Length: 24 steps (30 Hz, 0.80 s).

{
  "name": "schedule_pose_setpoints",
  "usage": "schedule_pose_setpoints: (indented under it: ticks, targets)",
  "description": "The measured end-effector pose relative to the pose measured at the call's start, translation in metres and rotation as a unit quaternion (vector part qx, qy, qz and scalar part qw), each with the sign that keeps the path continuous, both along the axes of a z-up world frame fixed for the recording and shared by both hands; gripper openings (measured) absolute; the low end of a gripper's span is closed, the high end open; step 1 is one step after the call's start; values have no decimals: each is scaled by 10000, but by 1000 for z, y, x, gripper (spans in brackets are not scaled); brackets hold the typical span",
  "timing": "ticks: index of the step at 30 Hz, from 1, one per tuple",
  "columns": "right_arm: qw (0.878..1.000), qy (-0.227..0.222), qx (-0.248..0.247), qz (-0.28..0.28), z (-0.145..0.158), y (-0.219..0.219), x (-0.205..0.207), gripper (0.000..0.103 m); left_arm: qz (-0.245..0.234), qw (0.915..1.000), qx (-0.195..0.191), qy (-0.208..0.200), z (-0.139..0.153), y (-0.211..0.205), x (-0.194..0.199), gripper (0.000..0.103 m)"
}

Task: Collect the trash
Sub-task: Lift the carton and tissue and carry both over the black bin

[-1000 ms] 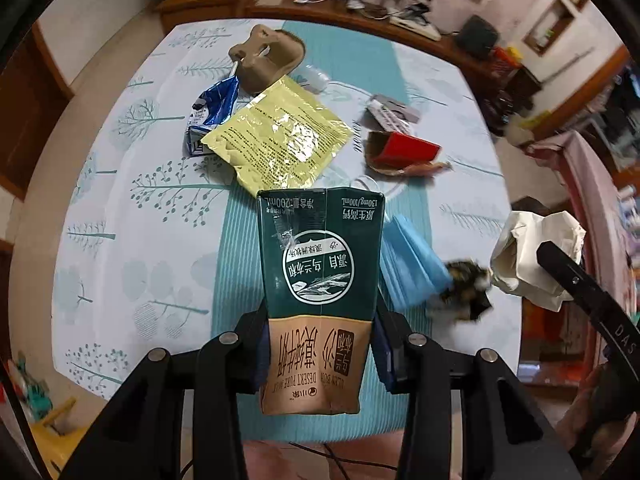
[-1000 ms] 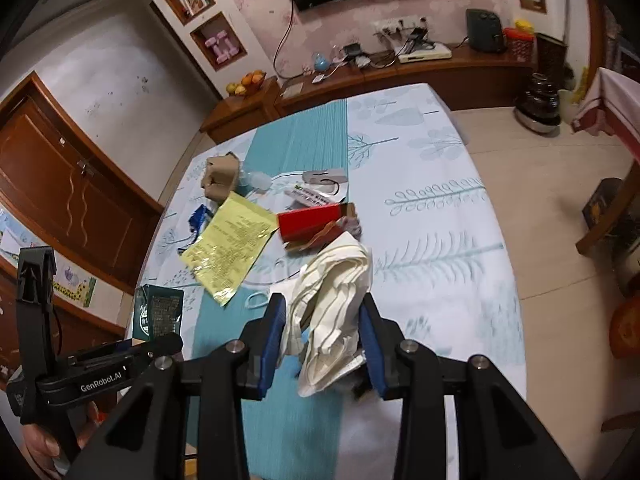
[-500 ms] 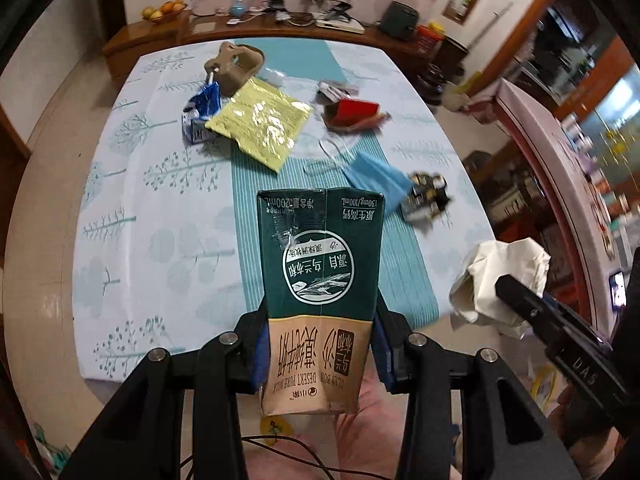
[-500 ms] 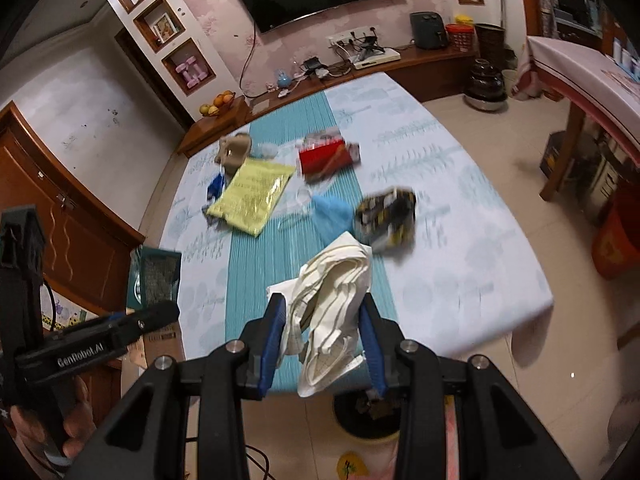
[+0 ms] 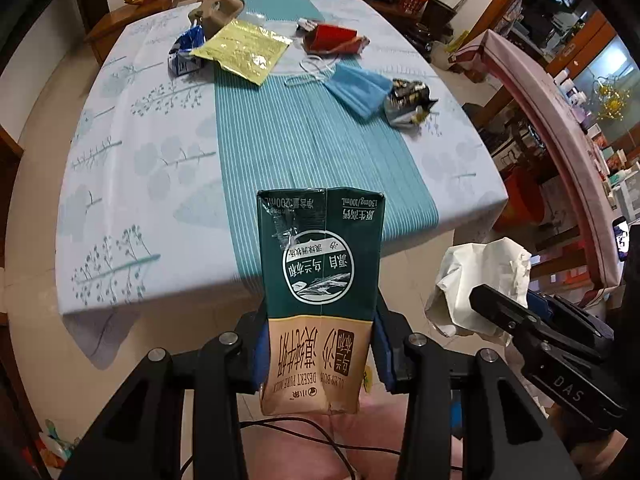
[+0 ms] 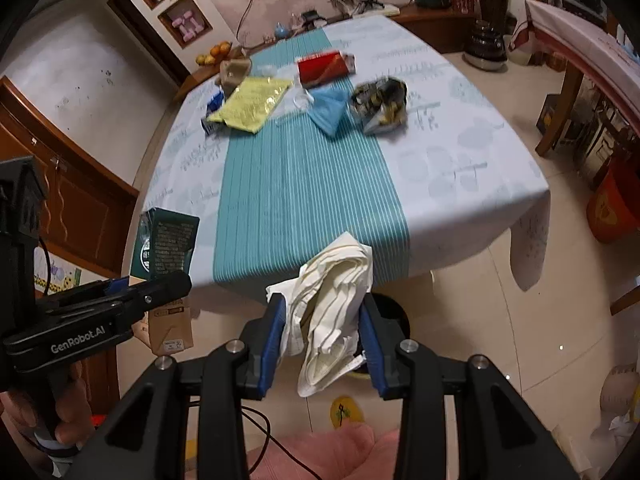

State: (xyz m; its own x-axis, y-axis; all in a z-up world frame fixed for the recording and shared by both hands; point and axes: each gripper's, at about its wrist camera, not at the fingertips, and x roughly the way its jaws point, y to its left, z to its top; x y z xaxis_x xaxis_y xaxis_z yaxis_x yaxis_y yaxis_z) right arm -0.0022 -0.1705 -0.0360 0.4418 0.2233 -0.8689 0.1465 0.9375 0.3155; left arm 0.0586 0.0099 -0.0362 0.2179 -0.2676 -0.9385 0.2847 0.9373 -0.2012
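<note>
Two handheld claws are lifted off a cloth-covered counter (image 5: 132,216), each carrying a piece of trash. The left claw (image 5: 320,344) is closed on a green and tan milk carton (image 5: 320,280), gripped by its lower sides so the printing reads upside down. The right claw (image 6: 322,340) is closed on a crumpled white paper wad (image 6: 334,308), which bulges above and hangs below the blue pads. Both claws are held off the near edge of the counter, above the tiled floor. A dark round shape on the floor below the right claw may be a bin, though it is mostly hidden behind the paper. More trash lies at the far end of the counter: a yellow foil pouch (image 5: 244,50), a blue face mask (image 5: 358,88), a crumpled dark wrapper (image 5: 408,100), a red packet (image 5: 334,38), a small blue and white carton (image 5: 184,54) and a brown cardboard piece (image 5: 218,10). The step in hand looks to be carrying both pieces to the bin. To do it well, keep both grips firm, bring each claw directly over the opening, and release one at a time, since the loose paper could snag on a pad or drift aside.
</note>
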Motion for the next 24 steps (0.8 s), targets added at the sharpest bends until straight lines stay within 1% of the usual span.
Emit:
schedule_pose_setpoints:
  ticks: [4, 7, 9, 10, 13, 14, 20, 24]
  targets:
    - [9996, 223, 120, 80, -21, -9, -5, 37, 19, 9998, 161, 78, -13, -15, -12, 40]
    - [9987, 425, 193, 189, -48, -16, -7, 37, -7, 9996, 225, 185, -35, -28, -23, 40]
    - [9979, 550, 224, 243, -67, -20, -8, 37, 4, 9991, 288, 306, -60, -38, -31, 40]
    - [9973, 643, 246, 271, -83, -22, -9, 37, 5, 9989, 313, 358, -71, -42, -34, 40]
    - [9958, 821, 273, 312, -123, -27, -10, 37, -18, 9976, 461, 510, -114, -56, -45, 40]
    - [9952, 881, 273, 322, -137, -28, -9, 37, -18, 9966, 552, 605, -135, -61, -48, 40]
    - [9931, 1060, 326, 387, -218, -30, -4, 37, 144, 9920, 830, 938, -221, -72, -49, 40]
    - [9924, 1099, 420, 350, -259, -33, -4, 37, 416, 9900, 842, 1053, -259, -68, -43, 40]
